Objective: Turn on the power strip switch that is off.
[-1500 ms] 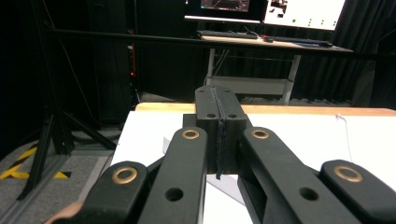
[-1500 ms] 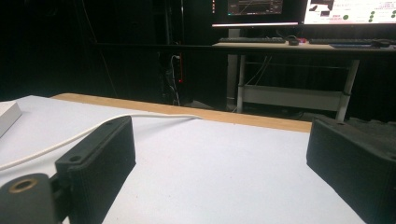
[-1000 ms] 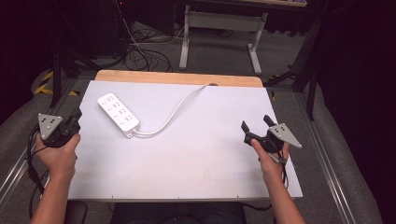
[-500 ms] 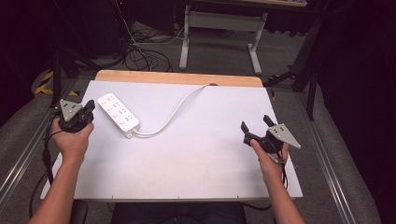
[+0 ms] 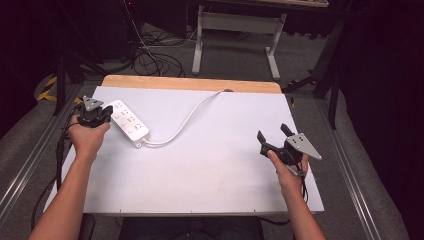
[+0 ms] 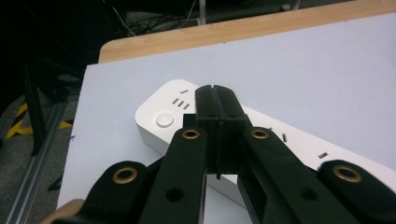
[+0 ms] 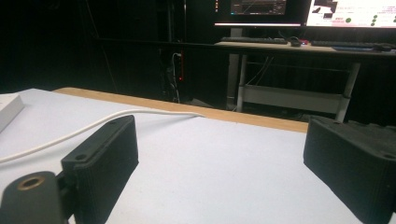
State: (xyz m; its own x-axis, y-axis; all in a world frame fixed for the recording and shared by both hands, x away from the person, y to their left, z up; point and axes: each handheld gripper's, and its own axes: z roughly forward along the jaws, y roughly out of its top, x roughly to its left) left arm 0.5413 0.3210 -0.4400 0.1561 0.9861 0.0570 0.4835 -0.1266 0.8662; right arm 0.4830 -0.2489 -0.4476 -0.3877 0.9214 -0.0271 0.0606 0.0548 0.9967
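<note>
1. Left gripper (image 6: 216, 100): black jaws with brass-ringed pivot holes and ribbed pads.
2. Right gripper (image 5: 273, 134): black, topped by a grey three-cornered plate.
3. Forearms bare, no sleeves.

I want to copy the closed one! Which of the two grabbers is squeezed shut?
The left gripper, by the power strip. Its two black jaws press flat together, while the right gripper holds its jaws wide apart.
</note>
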